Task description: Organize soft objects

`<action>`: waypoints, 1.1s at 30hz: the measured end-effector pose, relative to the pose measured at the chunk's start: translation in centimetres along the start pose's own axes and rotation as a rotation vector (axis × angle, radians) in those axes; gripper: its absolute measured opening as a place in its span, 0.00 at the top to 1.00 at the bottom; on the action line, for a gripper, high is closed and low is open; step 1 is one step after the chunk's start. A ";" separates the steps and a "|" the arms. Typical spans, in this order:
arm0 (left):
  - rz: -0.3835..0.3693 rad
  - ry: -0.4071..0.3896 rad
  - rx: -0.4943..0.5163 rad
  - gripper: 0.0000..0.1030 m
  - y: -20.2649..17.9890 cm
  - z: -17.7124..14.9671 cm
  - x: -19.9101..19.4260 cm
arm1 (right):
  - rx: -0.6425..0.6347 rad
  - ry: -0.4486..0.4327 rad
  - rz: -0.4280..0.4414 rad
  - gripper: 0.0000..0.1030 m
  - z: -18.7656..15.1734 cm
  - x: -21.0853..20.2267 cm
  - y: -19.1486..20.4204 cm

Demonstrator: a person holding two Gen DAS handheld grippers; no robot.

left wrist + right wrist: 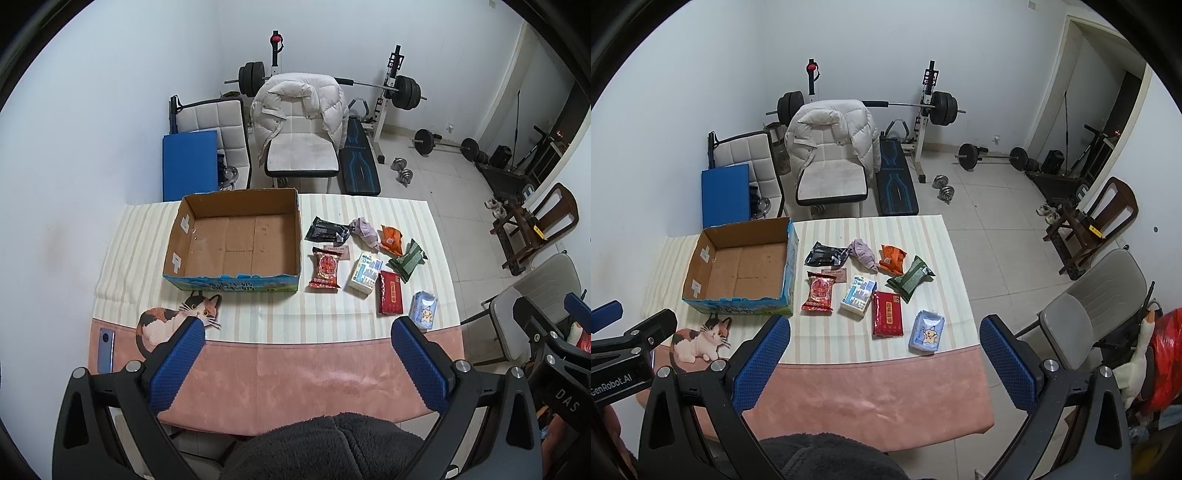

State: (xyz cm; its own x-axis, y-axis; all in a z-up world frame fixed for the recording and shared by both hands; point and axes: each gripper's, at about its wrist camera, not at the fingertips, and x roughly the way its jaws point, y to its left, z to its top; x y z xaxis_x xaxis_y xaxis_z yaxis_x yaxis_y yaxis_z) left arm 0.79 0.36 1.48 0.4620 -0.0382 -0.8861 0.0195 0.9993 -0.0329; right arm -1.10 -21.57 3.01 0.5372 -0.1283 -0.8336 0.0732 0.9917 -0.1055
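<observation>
An open, empty cardboard box [236, 240] [738, 267] stands on the table's left half. To its right lie several soft packs: a black pouch [327, 229], a purple cloth [365, 230], an orange pack [391, 240], a green pack [408, 258], a red snack bag [325, 272], a white tissue pack [365, 274], a red tissue pack [390, 292] and a blue tissue pack [424, 309] [927, 331]. My left gripper [297, 363] is open and empty above the table's near edge. My right gripper [884, 365] is open and empty, near the blue pack.
A striped cloth [258, 310] and a pink mat [295, 380] cover the table. A cat-shaped mat [166, 319] and a phone [106, 350] lie at the near left. Chairs, a weight bench [360, 162] and barbells stand behind; a grey chair [1089, 310] stands at right.
</observation>
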 end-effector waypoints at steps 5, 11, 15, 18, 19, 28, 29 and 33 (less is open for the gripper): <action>0.002 -0.003 0.001 0.00 0.0 0.1 -0.1 | 0.000 -0.004 0.002 0.00 0.8 -0.3 0.3; 0.004 -0.018 0.007 0.00 0.2 0.5 -0.5 | 0.007 -0.013 0.008 0.00 2.0 -0.7 0.8; 0.005 -0.024 0.010 0.00 0.2 0.6 -0.6 | 0.009 -0.016 0.011 0.00 2.2 -0.9 0.7; 0.006 -0.023 0.009 0.00 0.1 0.6 -0.7 | 0.009 -0.016 0.013 0.00 2.1 -0.9 0.6; 0.004 -0.024 0.010 0.00 0.2 0.6 -0.7 | 0.010 -0.016 0.013 0.00 2.0 -0.9 0.5; 0.005 -0.026 0.012 0.00 -0.1 0.7 -0.8 | 0.012 -0.022 0.018 0.00 2.3 -1.5 0.4; 0.005 -0.026 0.012 0.00 -0.1 0.7 -0.8 | 0.012 -0.022 0.017 0.00 2.3 -1.5 0.4; 0.005 -0.027 0.014 0.00 -0.2 0.7 -0.8 | 0.012 -0.026 0.019 0.00 2.7 -1.6 0.5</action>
State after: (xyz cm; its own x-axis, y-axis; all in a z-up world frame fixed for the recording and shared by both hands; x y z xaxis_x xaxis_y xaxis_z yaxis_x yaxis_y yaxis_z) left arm 1.05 0.15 2.47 0.4856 -0.0338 -0.8735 0.0292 0.9993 -0.0225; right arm 0.34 -20.84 5.73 0.5602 -0.1098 -0.8210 0.0725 0.9939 -0.0834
